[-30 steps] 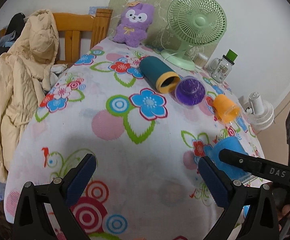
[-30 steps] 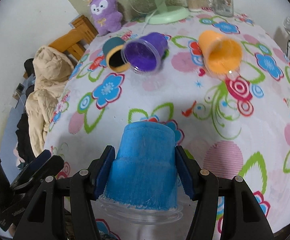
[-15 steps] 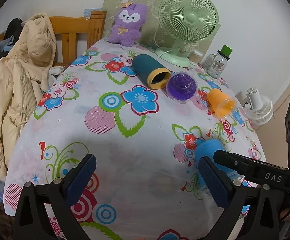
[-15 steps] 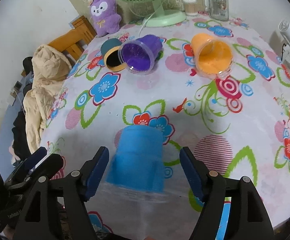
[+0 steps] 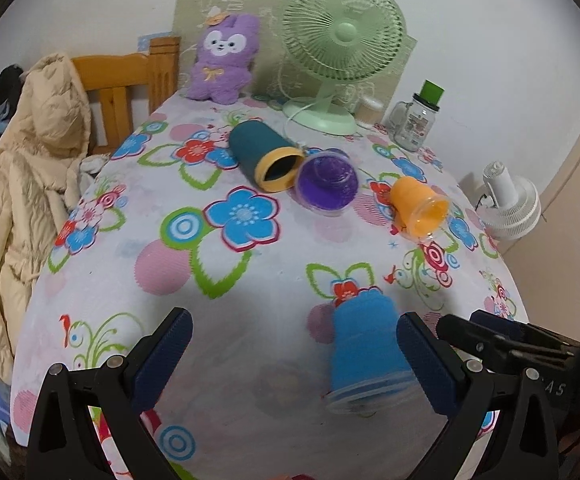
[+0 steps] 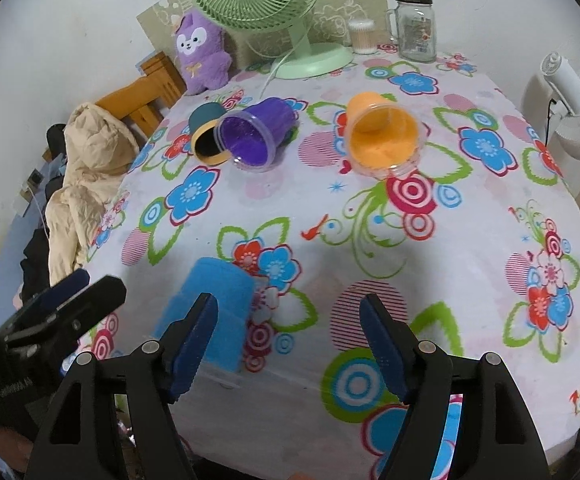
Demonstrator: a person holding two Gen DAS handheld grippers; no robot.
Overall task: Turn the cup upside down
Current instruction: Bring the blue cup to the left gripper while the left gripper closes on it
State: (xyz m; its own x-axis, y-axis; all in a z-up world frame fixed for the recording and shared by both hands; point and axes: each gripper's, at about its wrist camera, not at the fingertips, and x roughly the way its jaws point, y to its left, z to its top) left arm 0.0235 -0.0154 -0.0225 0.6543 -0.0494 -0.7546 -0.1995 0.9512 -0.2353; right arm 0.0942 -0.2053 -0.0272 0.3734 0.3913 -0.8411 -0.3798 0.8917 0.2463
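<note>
A blue cup (image 5: 366,344) stands upside down, rim on the flowered tablecloth, near the table's front edge; it also shows in the right wrist view (image 6: 209,312). My right gripper (image 6: 287,344) is open and empty, its left finger just in front of the blue cup. My left gripper (image 5: 294,356) is open and empty, with the blue cup close to its right finger. An orange cup (image 6: 382,138), a purple cup (image 6: 255,136) and a teal cup with a yellow rim (image 5: 265,156) lie on their sides further back.
A green desk fan (image 5: 338,52), a purple plush toy (image 5: 221,64), a glass jar with a green lid (image 5: 416,120) and a small round container stand at the table's back. A wooden chair with a beige coat (image 5: 21,184) is at the left. A white fan (image 5: 510,204) stands beyond the right edge.
My right gripper opened and let go of the blue cup, then pulled back and to the right. The cup now stands upside down on the cloth. My left gripper shifted right, towards the cup.
</note>
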